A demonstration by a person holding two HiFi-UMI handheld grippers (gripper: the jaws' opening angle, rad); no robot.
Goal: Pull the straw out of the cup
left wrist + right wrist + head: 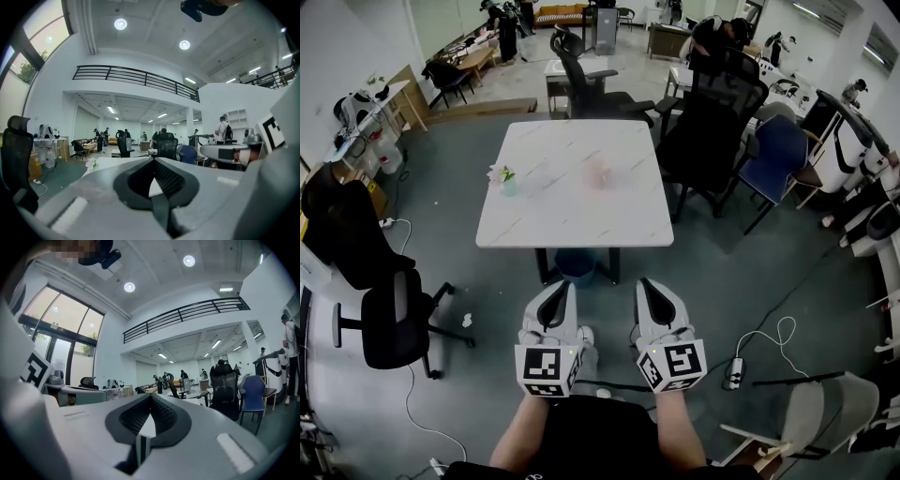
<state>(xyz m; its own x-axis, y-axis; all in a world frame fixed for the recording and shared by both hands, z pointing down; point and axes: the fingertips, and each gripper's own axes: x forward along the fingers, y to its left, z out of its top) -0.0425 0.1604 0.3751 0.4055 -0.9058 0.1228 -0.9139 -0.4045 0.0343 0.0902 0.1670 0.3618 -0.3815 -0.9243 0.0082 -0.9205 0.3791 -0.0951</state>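
A white marble-pattern table (572, 216) stands ahead of me in the head view. On it sits a pale pinkish see-through cup (598, 172); the straw is too small and blurred to make out. My left gripper (569, 284) and right gripper (643, 282) hang side by side low in the picture, over the floor, well short of the table. Both are shut with nothing between their jaws. In the left gripper view the left gripper (153, 158) points level at the table (112, 161). The right gripper (151, 394) likewise points level across the room.
A small vase of flowers (504, 178) stands near the table's left edge. A blue bin (577, 265) sits under the table. Black office chairs stand at the left (389, 314), behind the table (581, 80) and at the right (712, 117). A power strip (734, 372) with its cable lies on the floor.
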